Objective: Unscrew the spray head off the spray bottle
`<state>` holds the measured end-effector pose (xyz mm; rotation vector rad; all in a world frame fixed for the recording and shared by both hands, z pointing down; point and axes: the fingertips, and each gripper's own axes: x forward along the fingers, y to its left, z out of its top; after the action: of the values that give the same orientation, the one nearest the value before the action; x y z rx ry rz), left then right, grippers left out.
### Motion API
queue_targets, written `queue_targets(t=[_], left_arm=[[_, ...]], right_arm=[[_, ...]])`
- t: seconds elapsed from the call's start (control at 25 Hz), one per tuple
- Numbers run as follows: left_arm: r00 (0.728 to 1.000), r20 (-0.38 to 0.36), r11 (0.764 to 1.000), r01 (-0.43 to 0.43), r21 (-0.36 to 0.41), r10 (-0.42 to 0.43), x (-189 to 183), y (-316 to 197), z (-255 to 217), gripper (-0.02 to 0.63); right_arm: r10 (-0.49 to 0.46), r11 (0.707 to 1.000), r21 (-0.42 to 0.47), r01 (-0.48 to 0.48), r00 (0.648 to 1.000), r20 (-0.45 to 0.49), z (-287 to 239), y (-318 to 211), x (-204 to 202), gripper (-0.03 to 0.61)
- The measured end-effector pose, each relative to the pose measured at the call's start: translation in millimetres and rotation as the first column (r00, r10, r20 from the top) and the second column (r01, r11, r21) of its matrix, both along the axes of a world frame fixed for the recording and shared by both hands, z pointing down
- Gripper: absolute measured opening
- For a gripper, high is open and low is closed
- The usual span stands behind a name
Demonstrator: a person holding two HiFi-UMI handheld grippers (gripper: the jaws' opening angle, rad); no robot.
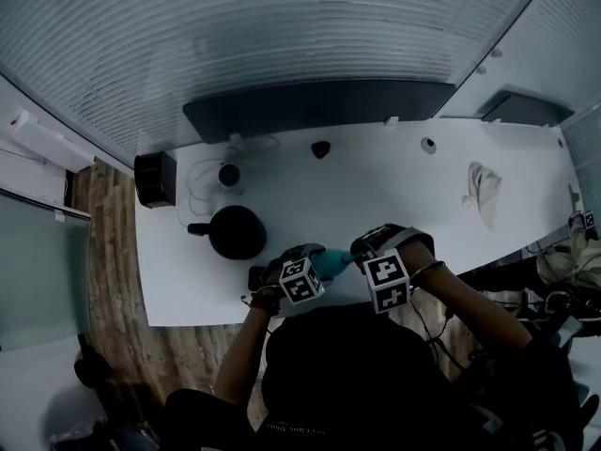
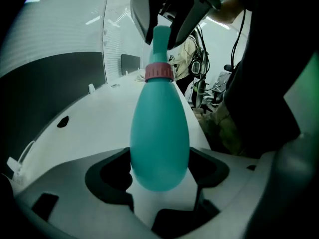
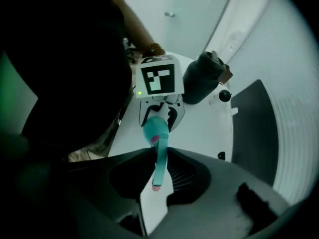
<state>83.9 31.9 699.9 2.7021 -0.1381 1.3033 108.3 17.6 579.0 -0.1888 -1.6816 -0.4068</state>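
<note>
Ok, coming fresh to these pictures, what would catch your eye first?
The teal spray bottle, held over the near edge of the white table: the left gripper clamps its body, the right gripper its spray head, past the pink collar. Behind it on the table sits a black kettle.

White counter (image 1: 376,195): black round pot (image 1: 235,231) toward left, black box (image 1: 155,178) at left edge, white cable (image 1: 199,184) looped between them, crumpled cloth (image 1: 482,188) toward right.

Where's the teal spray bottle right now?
The spray bottle is low centre in the head view, right of the black pot, body in the left gripper, spray head in the right gripper.
</note>
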Motion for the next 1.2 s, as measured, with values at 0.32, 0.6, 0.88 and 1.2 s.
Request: queue_targets(t=[0.32, 0.6, 0.88, 1.2], left_arm=[[0.985, -0.051, 0.98, 0.171, 0.1, -0.166, -5, -21, 0, 0.359], [0.914, -0.011, 0.839, 0.378, 0.392, -0.406, -31, -60, -7, 0.359], [0.89, 0.044, 0.729, 0.343, 0.592, -0.455, -42, -76, -14, 0.359], [0.902, 0.065, 0.729, 0.299, 0.616, -0.426, -37, -75, -20, 0.359]], right_arm=[[0.067, 0.991, 0.109, -0.079, 0.992, 0.104, -22, -19, -12, 0.079], [0.774, 0.632, -0.474, -0.612, 0.522, 0.358, -49, -43, -8, 0.153], [0.997, -0.014, -0.847, -0.531, -0.067, 0.025, -12, -37, 8, 0.153], [0.995, -0.023, -0.838, -0.546, -0.095, 0.035, 1, -46, -1, 0.145]])
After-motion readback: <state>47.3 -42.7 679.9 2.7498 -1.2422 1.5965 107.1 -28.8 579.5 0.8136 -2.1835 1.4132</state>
